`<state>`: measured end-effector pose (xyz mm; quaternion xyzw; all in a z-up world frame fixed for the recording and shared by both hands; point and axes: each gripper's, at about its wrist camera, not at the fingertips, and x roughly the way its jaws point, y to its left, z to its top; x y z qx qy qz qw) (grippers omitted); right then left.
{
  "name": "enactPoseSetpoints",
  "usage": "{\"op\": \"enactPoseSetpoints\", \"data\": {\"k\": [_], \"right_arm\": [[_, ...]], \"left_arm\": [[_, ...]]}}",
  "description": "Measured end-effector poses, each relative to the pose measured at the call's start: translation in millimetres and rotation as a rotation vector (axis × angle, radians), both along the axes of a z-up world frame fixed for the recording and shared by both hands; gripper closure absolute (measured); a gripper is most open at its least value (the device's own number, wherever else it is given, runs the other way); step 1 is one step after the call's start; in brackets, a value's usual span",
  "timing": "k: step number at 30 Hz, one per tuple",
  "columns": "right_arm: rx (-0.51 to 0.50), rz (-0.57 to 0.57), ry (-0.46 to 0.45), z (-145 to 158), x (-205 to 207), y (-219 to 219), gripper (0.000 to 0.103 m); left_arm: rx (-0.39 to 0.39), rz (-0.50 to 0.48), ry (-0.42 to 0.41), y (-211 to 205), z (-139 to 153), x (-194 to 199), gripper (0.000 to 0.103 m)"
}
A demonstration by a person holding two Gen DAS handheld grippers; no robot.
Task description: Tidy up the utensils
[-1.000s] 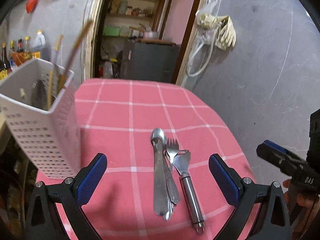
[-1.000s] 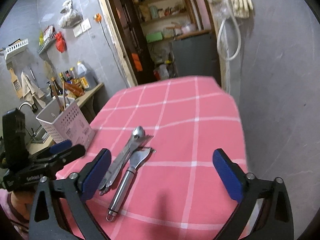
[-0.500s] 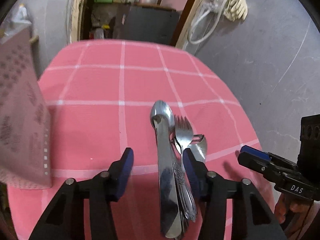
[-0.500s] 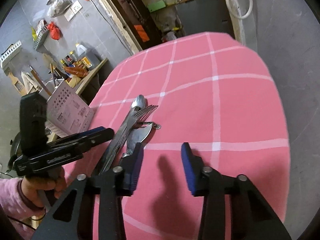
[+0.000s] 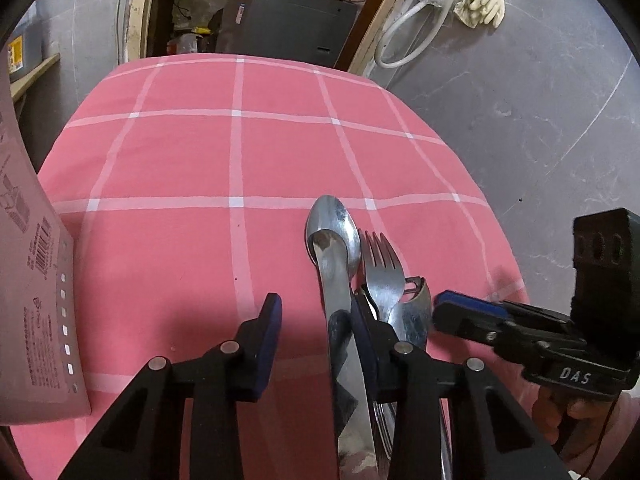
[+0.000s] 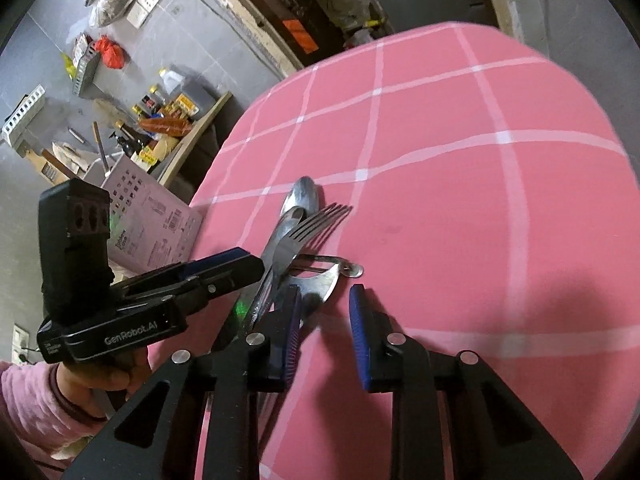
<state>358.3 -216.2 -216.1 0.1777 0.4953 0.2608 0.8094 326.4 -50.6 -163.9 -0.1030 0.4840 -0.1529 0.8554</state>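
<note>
Your left gripper (image 5: 314,336) and right gripper (image 6: 324,326) are closing, nothing gripped yet (utensil pile (image 5: 360,280) handles hidden beneath fingers).

We are looking from the left wrist camera down along its jaws, close over the pink checked surface (image 5: 192,160), facing the far doorway (image 5: 256,12) and grey wall. From the right wrist camera we are looking down in the same steep, close way, turned more toward the cluttered shelf (image 6: 188,120) at the left. Both views are sharing the pile of utensils (image 5: 352,264) and the white basket (image 6: 152,212), and each is catching the other gripper at its edge.
</note>
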Motion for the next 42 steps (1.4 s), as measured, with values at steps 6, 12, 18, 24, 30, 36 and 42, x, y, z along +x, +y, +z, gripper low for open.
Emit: {"op": "enactPoseSetpoints", "data": {"k": [6,12,18,24,30,36,42], "right_arm": [[0.035,-0.014,0.016,-2.5,6.2,7.2,0.087],[0.024,-0.034,-0.014,9.7,-1.7,6.0,0.094],[0.014,-0.062,-0.028,19.9,-8.4,-10.0,0.096],[0.004,-0.097,-0.024,21.8,-12.2,-27.0,0.097],[-0.006,-0.117,-0.020,20.9,-15.9,-30.5,0.098],[-0.012,-0.118,-0.034,28.6,-29.3,-32.0,0.099],[-0.004,-0.127,-0.030,32.9,-46.8,-38.6,0.099]], "left_arm": [[-0.033,0.003,0.008,7.0,-1.1,0.5,0.070],[-0.031,-0.011,0.016,5.8,-0.6,2.1,0.070],[0.013,-0.047,0.024,-8.8,0.1,10.8,0.072],[0.107,-0.080,0.039,-25.0,2.1,23.6,0.080],[0.113,-0.072,0.081,-25.7,5.0,29.1,0.087],[0.052,-0.035,0.098,-18.4,13.5,3.9,0.087],[-0.009,-0.025,0.117,-8.8,23.3,-28.1,0.087]]}}
